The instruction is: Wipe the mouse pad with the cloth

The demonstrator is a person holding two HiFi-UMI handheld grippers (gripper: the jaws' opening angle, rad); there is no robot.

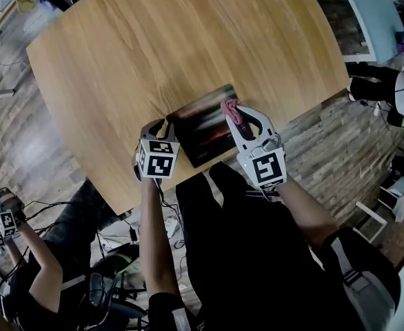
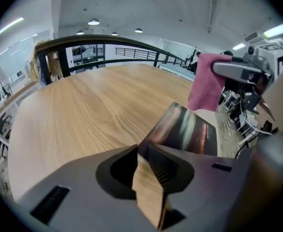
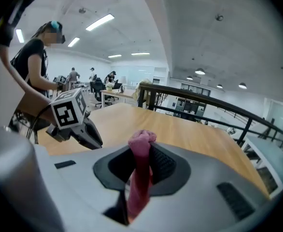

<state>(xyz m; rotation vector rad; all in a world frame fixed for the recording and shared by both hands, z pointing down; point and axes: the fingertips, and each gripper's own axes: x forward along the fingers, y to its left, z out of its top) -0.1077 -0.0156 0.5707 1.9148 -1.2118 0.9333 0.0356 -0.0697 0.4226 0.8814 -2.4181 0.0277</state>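
Mouse pad [image 1: 198, 131] hugs table's [image 1: 188, 40] edge; open tabletop beyond; right gripper [image 1: 234, 116] clamps cloth [image 3: 141, 141].

The wooden table [image 1: 154, 40] offers open wood from its far edge to the mouse pad [image 1: 205, 129], which lies by the near edge. The left gripper [image 1: 168, 122] blocks the pad's near-left corner, its jaws pinched on that corner. The right gripper [image 1: 232, 107], clamped on a pink cloth [image 1: 234, 118], hangs over the pad's right side. Between them the pad's middle is open.
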